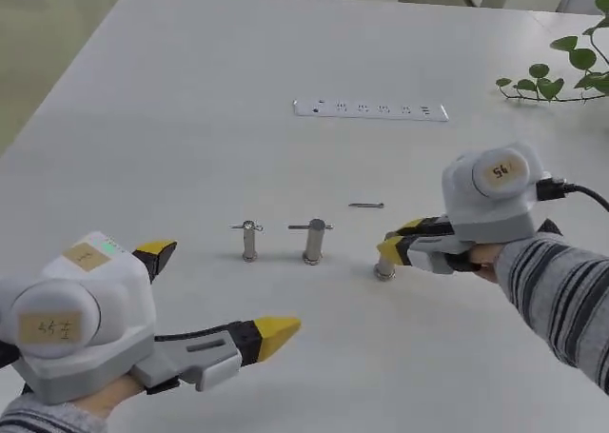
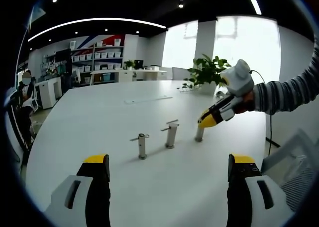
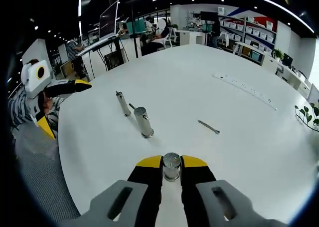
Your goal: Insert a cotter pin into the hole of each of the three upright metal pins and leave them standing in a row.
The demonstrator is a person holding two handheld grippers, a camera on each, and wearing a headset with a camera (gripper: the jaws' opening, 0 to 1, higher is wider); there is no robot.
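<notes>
Head view: three metal pins stand upright in a row on the white table (image 1: 190,119). The left pin (image 1: 249,243) carries a cotter pin (image 1: 246,226) crosswise through its top. The middle pin (image 1: 313,245) likewise carries one (image 1: 310,226). The right pin (image 1: 384,270) stands slightly nearer the person than the other two.

The right gripper (image 1: 392,247) comes in from the right, and its yellow-tipped jaws are closed on the top of the right pin. Right gripper view confirms this: the pin's round head sits between the two jaw tips, in contact on both sides.

The left gripper (image 1: 217,290) is held near the table's front edge, well apart from the row. Its jaws are spread wide with nothing between them, as the left gripper view also shows.

A loose cotter pin (image 1: 366,206) lies flat on the table just behind the row, between the middle and right pins. A white power strip (image 1: 370,109) lies farther back. A green plant (image 1: 557,76) is at the far right edge.
</notes>
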